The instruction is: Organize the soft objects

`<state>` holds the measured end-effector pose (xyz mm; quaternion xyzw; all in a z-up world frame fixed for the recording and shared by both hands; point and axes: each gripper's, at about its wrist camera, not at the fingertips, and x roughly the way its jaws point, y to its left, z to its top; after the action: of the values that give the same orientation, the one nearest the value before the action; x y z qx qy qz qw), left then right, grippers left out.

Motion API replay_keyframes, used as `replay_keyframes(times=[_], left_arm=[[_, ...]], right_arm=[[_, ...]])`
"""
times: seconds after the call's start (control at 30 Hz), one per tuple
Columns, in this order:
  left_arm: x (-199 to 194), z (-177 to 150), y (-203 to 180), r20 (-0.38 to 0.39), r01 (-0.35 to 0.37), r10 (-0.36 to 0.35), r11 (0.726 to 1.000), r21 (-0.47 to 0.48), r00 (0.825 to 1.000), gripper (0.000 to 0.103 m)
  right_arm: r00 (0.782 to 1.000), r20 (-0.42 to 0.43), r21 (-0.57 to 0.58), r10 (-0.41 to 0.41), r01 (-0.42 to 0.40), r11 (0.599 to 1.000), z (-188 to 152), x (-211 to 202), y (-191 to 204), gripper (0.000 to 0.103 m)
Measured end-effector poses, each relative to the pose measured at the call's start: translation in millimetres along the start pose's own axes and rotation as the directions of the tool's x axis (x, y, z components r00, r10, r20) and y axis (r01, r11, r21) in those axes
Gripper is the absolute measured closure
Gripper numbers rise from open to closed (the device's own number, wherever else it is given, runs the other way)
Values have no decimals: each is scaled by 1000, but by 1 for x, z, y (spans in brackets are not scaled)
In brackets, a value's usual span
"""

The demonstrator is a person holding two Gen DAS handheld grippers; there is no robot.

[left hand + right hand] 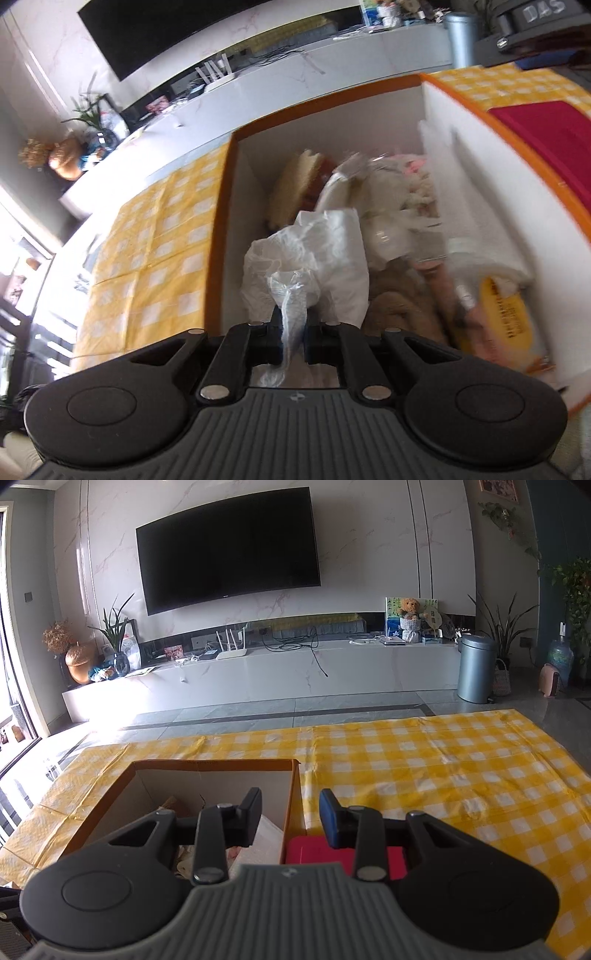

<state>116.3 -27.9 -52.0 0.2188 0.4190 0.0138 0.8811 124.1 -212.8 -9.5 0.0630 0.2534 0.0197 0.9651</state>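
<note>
A: The white plastic bag (306,254) sits just inside the orange box (221,206), crumpled against the near left corner, and the left tool (293,332) is clamped on a twisted tail of it.

B: Only the tail?

A: Only that. Thin film, a narrow pinch. My worry is that it slides out between the pads if it's pulled quickly, or stretches and tears.

B: What else is in the box?

A: A jumble of soft things, blurred: something tan and furry (402,302) touching the bag, a pale spongy piece (291,184) behind it, a yellow packet (506,314) to the right. If the bag is caught under any of them, lifting could drag them along or tip them over the rim.

B: And the other side?

A: The right tool (290,818) hangs with its jaws apart, nothing between them, above the box's right wall and a red flat item (314,853) on the yellow checked cloth (443,775) over the worktop. It isn't steadying the box, so a snag could shift the whole box.
</note>
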Motion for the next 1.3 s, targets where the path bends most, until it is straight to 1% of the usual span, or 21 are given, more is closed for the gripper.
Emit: replay_keyframes(times=[0.03,0.07,0.13,0.23,0.37,0.43,0.47,0.5,0.53,0.63,0.67,0.73,0.77,0.8,0.93,1.0,1.03,1.13,1.2,1.23,1.3], left_arm=[[3,-2,0,7,-24,24,999,21,1000,94],[3,-2,0,7,-27,27,999,35,1000,94],[3,0,-2,-8,-25,26,999,30,1000,94],[5,4,-7,-7,-55,55,998,43,998,94],[5,7,-1,-4,-29,29,1000,5,1000,92],[2,6,3,12,-10,10,1000,-25,1000,86],[0,7,4,18,-10,10,1000,-27,1000,81],[-2,6,6,29,-23,23,999,-31,999,73],[-5,7,7,47,-34,35,999,-37,998,69],[-17,11,11,87,-13,16,999,-42,996,57],[-22,12,16,108,-2,8,998,-57,994,53],[-36,14,22,167,21,-6,996,-90,986,42],[-44,15,25,203,33,-12,994,-103,979,31],[-53,14,27,240,44,-15,993,-114,971,24],[-88,12,36,423,106,-31,982,-157,906,11],[-98,10,42,485,169,-64,970,-175,872,10],[-101,11,45,505,205,-85,960,-189,859,10],[-106,12,52,556,327,-150,915,-234,818,10],[-109,12,55,591,374,-167,894,-247,789,10],[-110,11,57,605,384,-160,886,-261,780,10],[-113,9,58,619,380,-147,886,-264,771,10]], right_arm=[[1000,-2,0,-1,1,1000,0,-1,-1,69],[1000,-3,2,-1,1,1000,0,0,-2,69],[1000,-7,6,-1,1,1000,2,1,-1,69],[1000,-17,-3,2,-3,1000,2,3,1,69],[1000,-25,-12,9,-10,1000,0,4,4,69],[1000,-25,-20,12,-12,1000,0,3,5,68],[1000,-23,-24,12,-12,1000,0,2,5,67],[1000,-19,-27,13,-13,1000,1,1,4,65],[1000,-16,-30,15,-16,999,1,0,3,64],[1000,-7,-26,15,-15,1000,3,-6,0,60],[1000,-4,-26,12,-12,1000,4,-9,-1,60],[1000,9,-29,5,-4,1000,7,-17,-2,59],[1000,19,-30,-1,1,1000,8,-22,-3,58],[1000,29,-33,-5,6,999,9,-27,-4,57],[997,74,-54,-32,36,998,10,-55,-8,51],[995,89,-54,-44,49,997,8,-66,-12,47],[994,94,-50,-49,54,997,5,-73,-14,46],[995,84,-39,-58,62,997,-2,-82,-19,44],[994,80,-34,-78,81,996,-10,-85,-21,43],[994,75,-41,-84,88,995,-14,-86,-20,43],[994,66,-60,-88,92,994,-21,-85,-19,43]])
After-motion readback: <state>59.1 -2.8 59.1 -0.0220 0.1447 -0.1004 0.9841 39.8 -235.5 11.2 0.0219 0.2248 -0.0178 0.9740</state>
